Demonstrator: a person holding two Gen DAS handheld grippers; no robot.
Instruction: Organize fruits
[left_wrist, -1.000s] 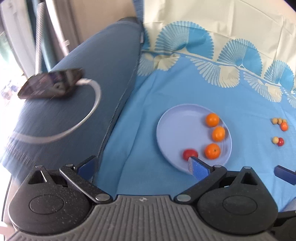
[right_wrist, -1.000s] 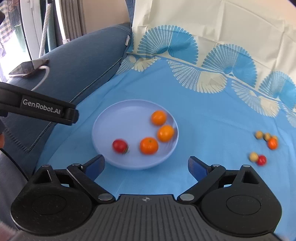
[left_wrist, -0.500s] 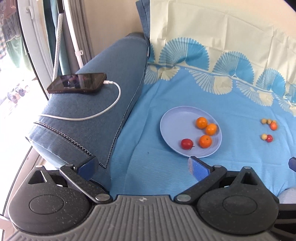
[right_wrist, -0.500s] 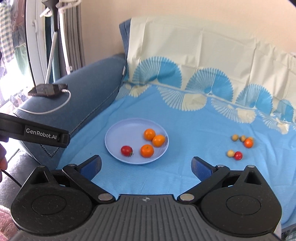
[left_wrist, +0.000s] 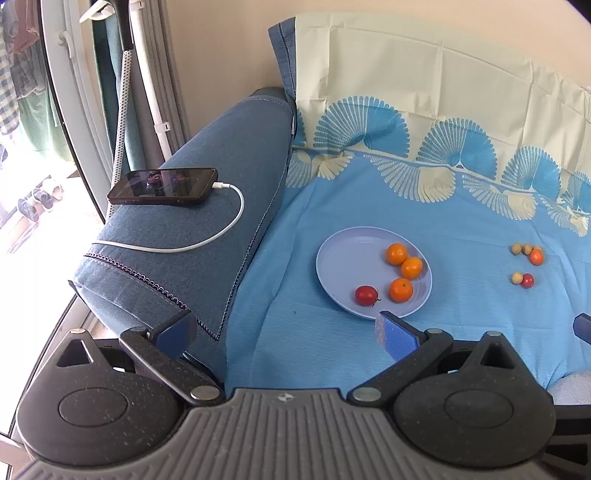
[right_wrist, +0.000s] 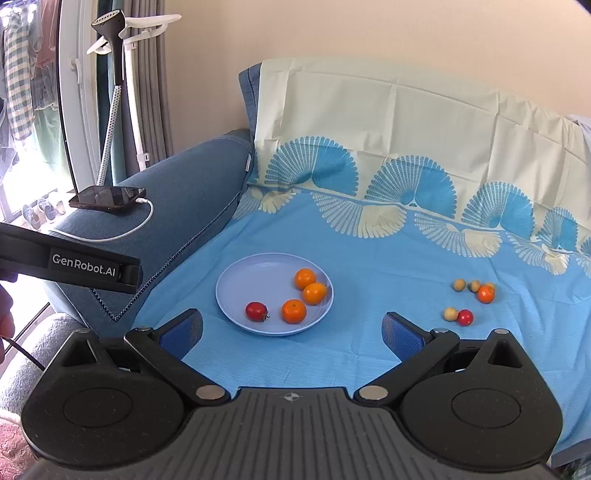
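A pale lavender-blue plate (right_wrist: 236, 291) sits on the blue fan-print cloth (right_wrist: 369, 266) covering the sofa seat. On the plate: three small oranges (right_wrist: 305, 278), glossy w/ tiny stem dimples, grouped on the right half; two of them touch, the third (right_wrist: 294, 311) is just beside. A red tomato (right_wrist: 256, 311) w/ a dark stem lies apart from them, toward the near-left rim.

Off the plate, well to the right on the cloth, more fruit lies loose: a small orange one (right_wrist: 486, 294) touching a row of tan round fruits (right_wrist: 459, 284), and nearer the camera a red one (right_wrist: 465, 316) touching one tan fruit (right_wrist: 449, 314).

Right gripper (right_wrist: 291, 330) is spread wide, nothing between its blue pads, short of the plate's near edge. Left gripper (left_wrist: 284, 330) is likewise released and empty; its right pad overlaps the plate rim in view.

On the blue sofa armrest (left_wrist: 207, 236) a dark phone (left_wrist: 162, 186) lies flat w/ a white cable (left_wrist: 229, 225) plugged in.
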